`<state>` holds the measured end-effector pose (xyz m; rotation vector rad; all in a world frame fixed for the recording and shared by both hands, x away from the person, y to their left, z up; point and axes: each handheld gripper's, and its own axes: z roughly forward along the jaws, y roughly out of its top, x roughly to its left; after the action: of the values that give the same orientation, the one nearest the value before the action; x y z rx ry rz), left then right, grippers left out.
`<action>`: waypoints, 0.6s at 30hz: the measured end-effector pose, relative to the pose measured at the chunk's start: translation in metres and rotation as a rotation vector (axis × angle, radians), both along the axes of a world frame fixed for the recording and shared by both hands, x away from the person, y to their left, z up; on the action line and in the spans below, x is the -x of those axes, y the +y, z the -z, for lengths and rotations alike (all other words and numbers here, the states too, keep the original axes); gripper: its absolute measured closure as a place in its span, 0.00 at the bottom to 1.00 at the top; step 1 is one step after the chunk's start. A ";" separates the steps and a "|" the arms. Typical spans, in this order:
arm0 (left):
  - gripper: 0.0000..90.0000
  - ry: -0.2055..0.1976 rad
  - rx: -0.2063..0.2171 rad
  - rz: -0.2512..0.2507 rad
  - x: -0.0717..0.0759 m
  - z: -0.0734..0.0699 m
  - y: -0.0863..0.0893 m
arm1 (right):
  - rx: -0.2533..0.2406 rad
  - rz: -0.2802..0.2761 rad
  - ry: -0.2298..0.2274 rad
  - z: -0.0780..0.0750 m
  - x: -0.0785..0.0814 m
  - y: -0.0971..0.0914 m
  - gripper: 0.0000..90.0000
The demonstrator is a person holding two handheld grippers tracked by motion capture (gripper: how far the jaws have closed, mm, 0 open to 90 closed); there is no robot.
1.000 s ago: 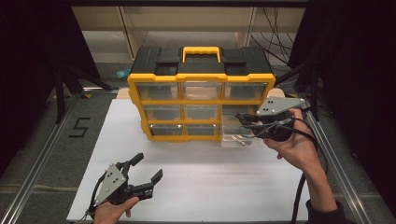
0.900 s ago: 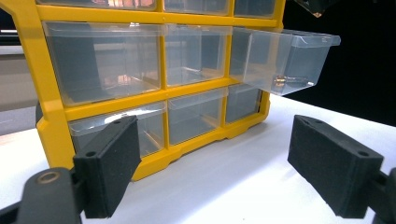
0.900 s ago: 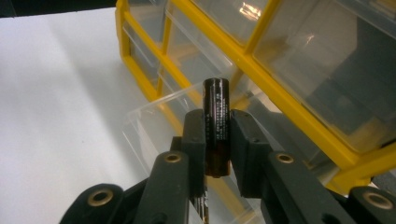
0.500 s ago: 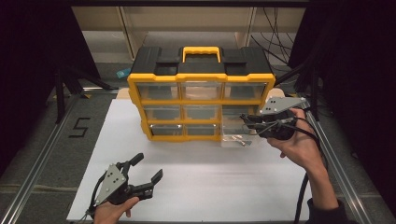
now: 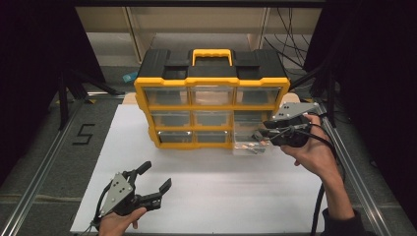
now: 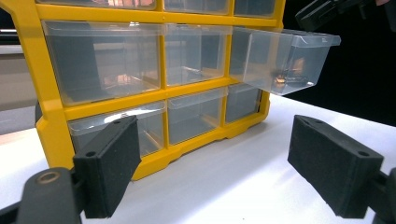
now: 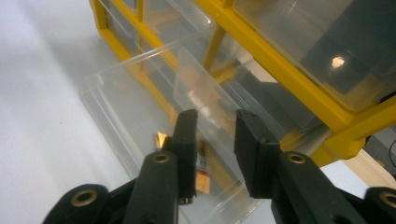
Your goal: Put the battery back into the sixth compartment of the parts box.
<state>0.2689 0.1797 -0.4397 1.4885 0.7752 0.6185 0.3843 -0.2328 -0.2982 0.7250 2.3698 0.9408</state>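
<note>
- Clear plastic drawer [image 5: 250, 140] stands pulled out of the yellow organizer [image 5: 212, 96], from the right column of its middle row, above the white board [image 5: 206, 187].
- Small coppery bits [image 7: 201, 179] lie on the drawer's floor.
- My right gripper [image 5: 259, 133] hovers at the drawer's open end; its jaws have just been opening, a narrow gap apart, pressing on nothing.
- My left gripper [image 5: 156, 178] waits near the board's front edge, jaws wide, well apart from the organizer.

The right gripper [image 5: 261, 132], in the right hand [image 5: 314, 152], has just been parting its jaws, leaving a narrow gap. The left gripper [image 5: 156, 177] rests wide open in the left hand [image 5: 118, 222].
</note>
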 end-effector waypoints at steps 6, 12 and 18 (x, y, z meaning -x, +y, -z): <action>0.18 0.000 0.000 0.000 0.000 0.000 0.000 | -0.022 -0.016 -0.005 -0.004 0.004 0.004 0.68; 0.18 0.000 -0.001 0.000 0.000 0.000 0.000 | -0.065 -0.042 -0.026 -0.006 0.010 0.014 0.55; 0.18 -0.001 -0.002 0.000 0.000 0.000 0.000 | -0.136 -0.063 -0.034 -0.007 0.016 0.022 0.44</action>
<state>0.2688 0.1801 -0.4397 1.4900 0.7738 0.6199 0.3685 -0.2104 -0.2910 0.6823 2.3286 1.1417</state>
